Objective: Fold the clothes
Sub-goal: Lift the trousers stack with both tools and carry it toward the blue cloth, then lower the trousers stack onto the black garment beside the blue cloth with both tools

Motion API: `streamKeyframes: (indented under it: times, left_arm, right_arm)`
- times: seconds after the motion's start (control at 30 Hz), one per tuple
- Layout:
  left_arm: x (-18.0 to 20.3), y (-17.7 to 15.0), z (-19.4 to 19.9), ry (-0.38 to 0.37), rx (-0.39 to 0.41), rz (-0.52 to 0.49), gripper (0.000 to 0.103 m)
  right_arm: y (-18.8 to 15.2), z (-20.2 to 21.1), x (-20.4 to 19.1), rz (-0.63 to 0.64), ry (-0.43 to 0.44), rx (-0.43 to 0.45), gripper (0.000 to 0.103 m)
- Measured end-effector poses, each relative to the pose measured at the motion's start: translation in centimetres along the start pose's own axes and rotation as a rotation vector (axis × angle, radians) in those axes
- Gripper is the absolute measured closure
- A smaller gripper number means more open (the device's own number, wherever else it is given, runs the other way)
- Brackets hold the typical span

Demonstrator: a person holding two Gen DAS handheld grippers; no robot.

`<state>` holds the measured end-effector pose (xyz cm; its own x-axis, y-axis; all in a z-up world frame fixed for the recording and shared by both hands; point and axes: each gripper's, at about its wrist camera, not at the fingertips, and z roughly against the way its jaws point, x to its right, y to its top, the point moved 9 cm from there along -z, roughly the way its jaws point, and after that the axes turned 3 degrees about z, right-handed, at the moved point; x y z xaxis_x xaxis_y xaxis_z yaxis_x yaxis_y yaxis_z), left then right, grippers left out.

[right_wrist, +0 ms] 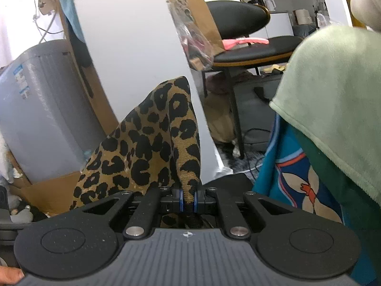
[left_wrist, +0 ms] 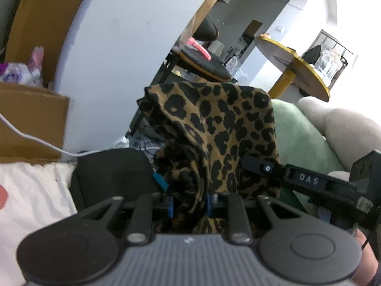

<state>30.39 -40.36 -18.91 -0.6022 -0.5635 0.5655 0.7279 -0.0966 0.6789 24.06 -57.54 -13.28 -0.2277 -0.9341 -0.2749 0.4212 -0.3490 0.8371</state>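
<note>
Your biggest thing here is the white wall (left_wrist: 107, 59), which fills the back of both views. Only your right view shows the grey ribbed appliance (right_wrist: 40, 109) with a small label too blurry to read, and the pale green towel (right_wrist: 333, 100) hanging over a blue printed cloth (right_wrist: 285, 166). Only your left view shows the round yellow-edged worktop (left_wrist: 304, 76) with a clear glass jar (left_wrist: 327, 65) on it, and a cardboard box (left_wrist: 31, 121). The black chair (right_wrist: 252, 35) with a pink thing on its seat is in both.

The leopard-print cloth (left_wrist: 221, 128) is held up in the air. It stands tall, with its long way going up and away from you, and its top edge points up.

Your left tool (left_wrist: 189, 205) is clenched on a bunched part of it. Your right tool (right_wrist: 188, 201) is clenched on a thin folded edge. In your left view the right tool's black finger crosses the cloth, and it reads "DAS".
</note>
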Motion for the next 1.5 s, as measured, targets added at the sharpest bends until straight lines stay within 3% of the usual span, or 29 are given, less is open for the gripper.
streamKeyframes:
  times: [0.53, 1.1, 1.5]
  left_arm:
    - [-9.3, -2.7, -10.5, -0.044, -0.101, 0.145, 0.078]
    - [-17.2, -1.5, -15.5, 0.055, -0.138, 0.307, 0.078]
    - [-20.9, -1.0, -18.7, 0.086, -0.138, 0.376, 0.078]
  right_arm:
    - [-4.6, -12.1, 5.1, 0.01, -0.036, -0.132, 0.096]
    - [-6.3, -24.2, 5.2, 0.043, 0.027, -0.266, 0.096]
    - [-6.8, -29.2, 5.7, 0.098, 0.008, -0.345, 0.096]
